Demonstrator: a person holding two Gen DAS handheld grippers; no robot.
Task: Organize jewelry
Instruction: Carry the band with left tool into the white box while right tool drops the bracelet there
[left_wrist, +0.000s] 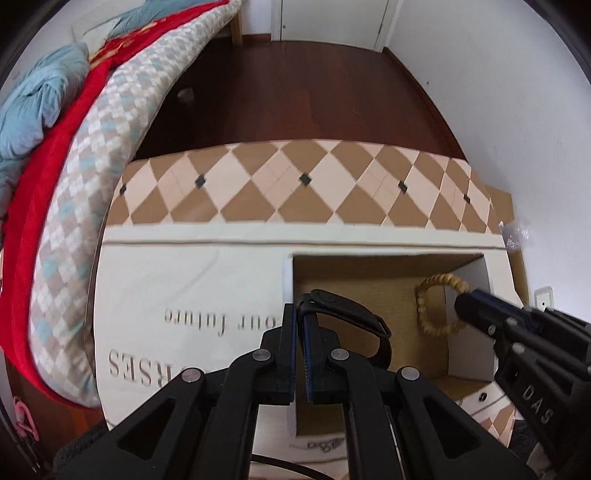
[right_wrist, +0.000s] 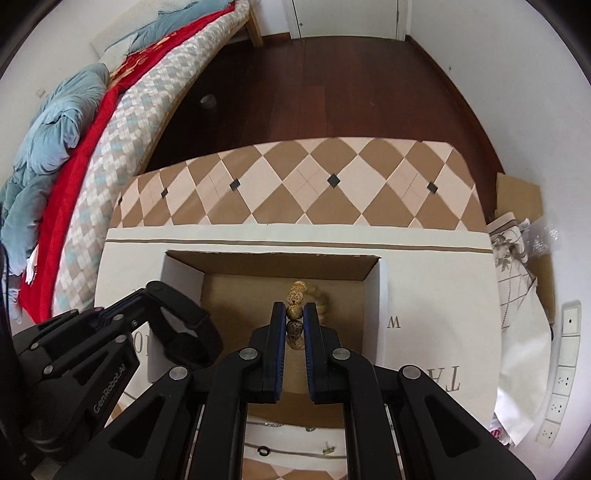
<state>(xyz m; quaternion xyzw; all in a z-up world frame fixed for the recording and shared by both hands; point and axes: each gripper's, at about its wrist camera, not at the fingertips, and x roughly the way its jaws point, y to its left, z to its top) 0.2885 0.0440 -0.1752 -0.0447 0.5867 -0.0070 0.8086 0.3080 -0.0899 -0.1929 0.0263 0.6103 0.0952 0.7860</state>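
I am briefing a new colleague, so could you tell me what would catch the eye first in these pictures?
The two grippers over the open cardboard box: the right gripper pinches a speckled bead bracelet, and the left gripper clamps a black watch strap. Behind, a diamond-patterned board and a bed with a red blanket at the left.

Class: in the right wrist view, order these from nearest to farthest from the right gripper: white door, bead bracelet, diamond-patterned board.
1. Bead bracelet, clamped in the right gripper over the box.
2. Diamond-patterned board, just beyond the box.
3. White door, across the floor.
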